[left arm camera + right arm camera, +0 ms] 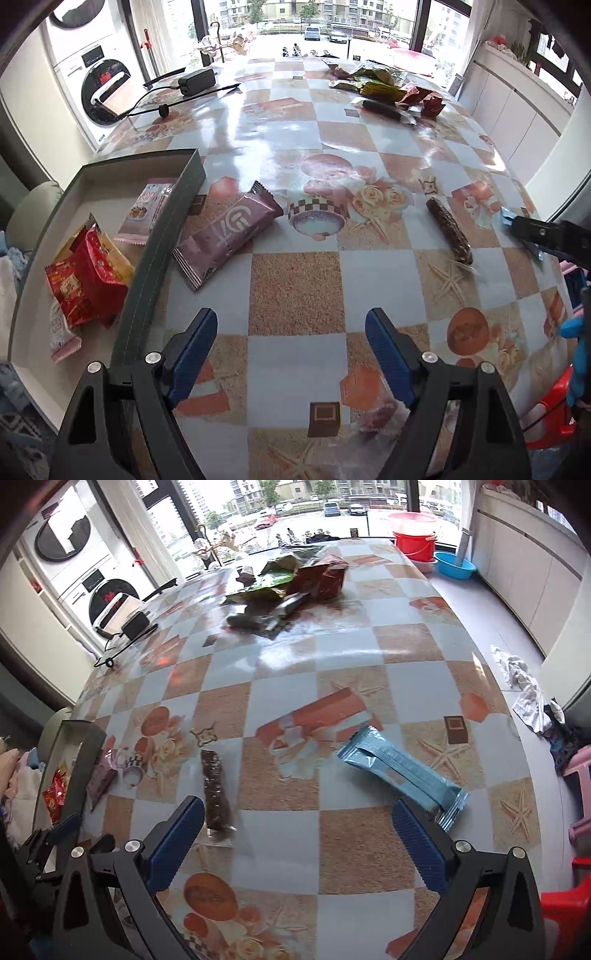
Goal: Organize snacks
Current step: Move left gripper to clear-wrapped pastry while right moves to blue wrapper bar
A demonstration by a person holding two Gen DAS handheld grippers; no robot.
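Above bench, right gripper is held spread, empty; blue wafer pack lies at its one o'clock. Left gripper is spread, pink wafer pack at eleven, beside tray. Slippery wrapper may be pushed off bench edge by glancing approach.

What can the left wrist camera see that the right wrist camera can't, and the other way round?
Only the left wrist view shows the pale pink packet lying inside the box.

Only the right wrist view shows the whole blue packet, plus the red bucket and blue basin on the floor.

Both show the box, the red packets in it, the mauve packet, the dark brown bar and the far snack pile.
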